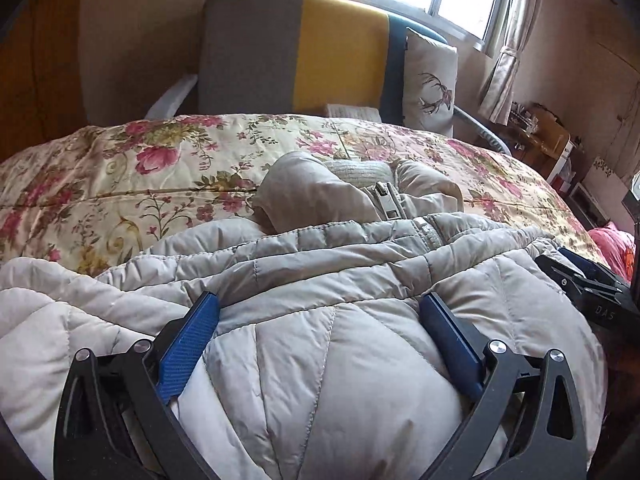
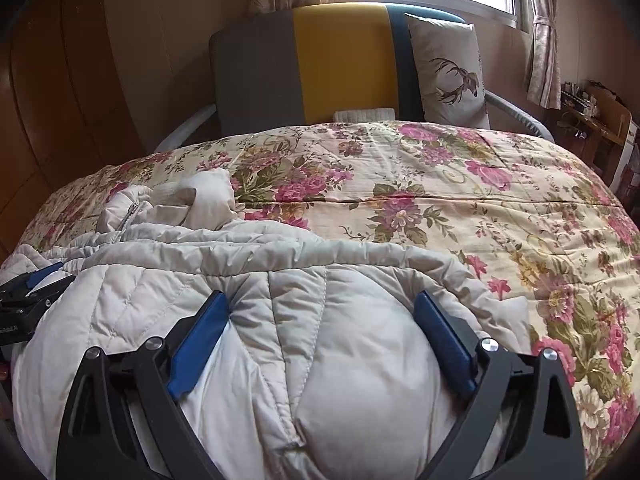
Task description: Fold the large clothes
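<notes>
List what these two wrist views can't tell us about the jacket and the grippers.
- Jacket near hem: cut off by the bottom edge in both views, behind the gripper frames.
- Jacket underside and sleeves: hidden by its own bunched folds on the floral quilt.
- Left gripper, right gripper: jaws wide, puffy fabric bulging between; whether the pads press it is unclear.
- Items on the wooden shelf: too small.

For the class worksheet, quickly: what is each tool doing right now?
Left tool: jaws wide open, puffy jacket bulging between them, not clamped.
Right tool: jaws wide open, same jacket between them, no grip visible.
</notes>
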### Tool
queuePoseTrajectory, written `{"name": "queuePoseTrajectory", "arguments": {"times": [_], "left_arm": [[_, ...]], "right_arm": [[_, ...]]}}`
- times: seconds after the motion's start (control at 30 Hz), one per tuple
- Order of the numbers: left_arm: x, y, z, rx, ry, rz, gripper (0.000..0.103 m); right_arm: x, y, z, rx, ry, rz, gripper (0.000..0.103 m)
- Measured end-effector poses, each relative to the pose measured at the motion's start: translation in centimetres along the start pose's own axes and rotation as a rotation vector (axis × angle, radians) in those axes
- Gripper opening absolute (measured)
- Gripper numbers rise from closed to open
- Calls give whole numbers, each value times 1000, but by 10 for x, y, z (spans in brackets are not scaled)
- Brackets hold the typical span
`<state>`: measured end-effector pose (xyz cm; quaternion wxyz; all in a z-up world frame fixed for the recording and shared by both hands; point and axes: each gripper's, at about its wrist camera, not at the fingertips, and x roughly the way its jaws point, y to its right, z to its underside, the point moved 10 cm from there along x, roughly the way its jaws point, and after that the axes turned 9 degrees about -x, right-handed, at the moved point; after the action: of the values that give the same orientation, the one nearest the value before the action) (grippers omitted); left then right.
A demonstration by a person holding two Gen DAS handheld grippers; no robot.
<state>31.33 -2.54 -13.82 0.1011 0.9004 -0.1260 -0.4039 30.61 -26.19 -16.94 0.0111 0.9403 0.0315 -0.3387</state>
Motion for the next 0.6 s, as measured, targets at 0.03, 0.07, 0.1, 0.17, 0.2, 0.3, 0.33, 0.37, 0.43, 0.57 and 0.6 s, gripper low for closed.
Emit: {"name": "queuePoseTrajectory", "arguments": {"times": [0.03, 0.07, 0.1, 0.17, 0.2, 0.3, 0.33, 0.37, 0.43, 0.57, 0.6], "left_arm": [[-7, 0, 0, -16, 7, -1, 100], [-15, 0, -1, -36, 16, 7, 100], [-25, 0, -2, -61, 29, 22, 100], [-42, -3, -2, -97, 52, 32, 100], [-52, -6, -2, -111, 66, 31, 100], [-70, -21, -1, -122, 107, -24, 100], [-70, -29, 0, -117, 113, -55, 100], [-67, -39, 2, -105, 110, -104, 100], [-57, -54, 6, -92, 90, -143, 100], [-52, -57, 10, -66, 110, -128, 100], [-55, -56, 10, -68, 111, -119, 100]], "right_arm": [[-12, -5, -4, 7, 28, -7, 99], [-21, -11, -6, 6, 42, -8, 101], [-29, -18, -7, -1, 47, -1, 101], [-40, -34, -10, -15, 76, -7, 101], [-41, -42, -12, -29, 81, -17, 101], [-27, -63, -10, -100, 49, -10, 101], [-19, -67, -7, -122, 29, 2, 101], [-9, -69, -3, -131, 12, 5, 101], [9, -68, 6, -103, -14, -41, 101], [19, -66, 10, -75, -23, -80, 101], [19, -66, 11, -78, -20, -79, 101]]}}
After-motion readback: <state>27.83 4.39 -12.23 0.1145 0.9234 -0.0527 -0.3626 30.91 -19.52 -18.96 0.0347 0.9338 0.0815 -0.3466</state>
